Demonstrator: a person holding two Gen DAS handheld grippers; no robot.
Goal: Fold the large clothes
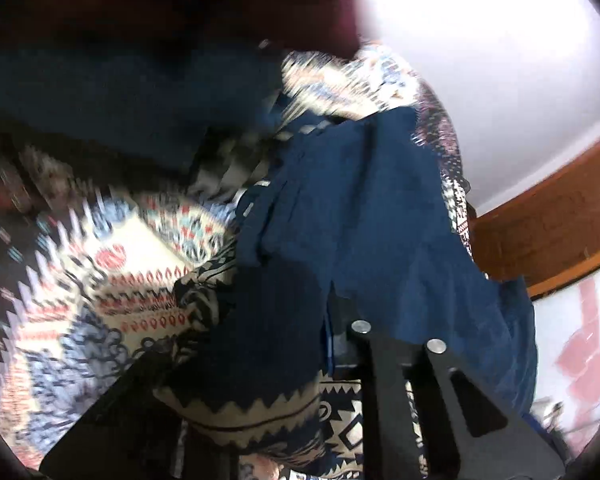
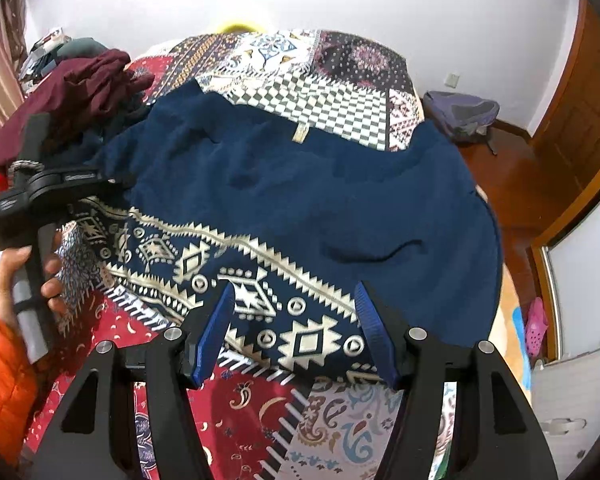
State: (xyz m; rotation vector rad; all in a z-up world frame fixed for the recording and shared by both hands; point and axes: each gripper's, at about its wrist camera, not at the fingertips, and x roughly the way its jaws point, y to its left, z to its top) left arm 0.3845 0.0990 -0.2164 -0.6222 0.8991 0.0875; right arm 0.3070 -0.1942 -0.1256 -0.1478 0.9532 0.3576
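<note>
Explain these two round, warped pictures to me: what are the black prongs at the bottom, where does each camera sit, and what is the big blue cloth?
No robot here: a person holds a hand-held two-finger gripper in each hand, and a fisheye camera on each looks along its fingers, hence the round warping.

The sharp picture is from the right gripper. Its blue-padded fingers stand apart, holding nothing, above the patterned hem of a navy garment spread over a patchwork bedcover. At left, the person's left hand grips the left gripper's handle. A maroon garment lies bunched behind it.

The blurred picture is from the left gripper. The navy garment covers its fingertips, so it seems to be pinching the cloth, though I cannot tell.
</note>
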